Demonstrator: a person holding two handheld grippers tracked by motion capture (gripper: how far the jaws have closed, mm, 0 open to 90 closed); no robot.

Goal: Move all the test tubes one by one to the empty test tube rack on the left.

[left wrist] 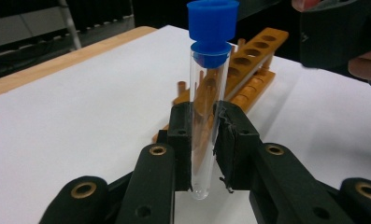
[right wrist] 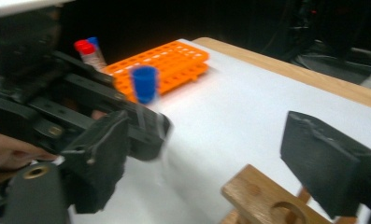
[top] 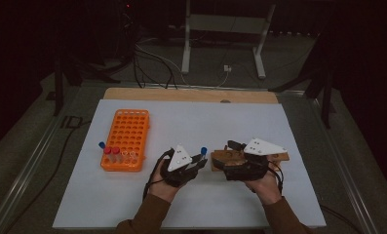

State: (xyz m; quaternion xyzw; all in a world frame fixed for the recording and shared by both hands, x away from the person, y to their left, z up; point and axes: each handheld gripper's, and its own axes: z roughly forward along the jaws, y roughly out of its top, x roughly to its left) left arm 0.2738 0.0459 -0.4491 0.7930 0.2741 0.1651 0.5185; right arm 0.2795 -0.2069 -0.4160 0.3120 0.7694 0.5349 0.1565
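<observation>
My left gripper [left wrist: 204, 122] is shut on a clear test tube [left wrist: 210, 100] with a blue cap [left wrist: 212, 28], gripped near its rounded bottom and held upright. In the high view the left gripper [top: 200, 160] holds that tube [top: 203, 151] just left of a wooden tube rack [top: 247, 158]. My right gripper [right wrist: 211, 163] stands open, its pads wide apart with nothing pressed between them, over the wooden rack [right wrist: 262, 196]. Beyond its jaws the left gripper [right wrist: 148, 128] holds up the blue-capped tube [right wrist: 145, 86]. The right gripper [top: 227, 155] sits over the rack's left end.
An orange tube rack [top: 125, 138] stands at the left of the white mat [top: 191, 117], with red-capped tubes [top: 111, 151] in its near row and a blue-capped one [top: 102, 145] at its corner. A wooden table edge [top: 191, 94] runs along the back.
</observation>
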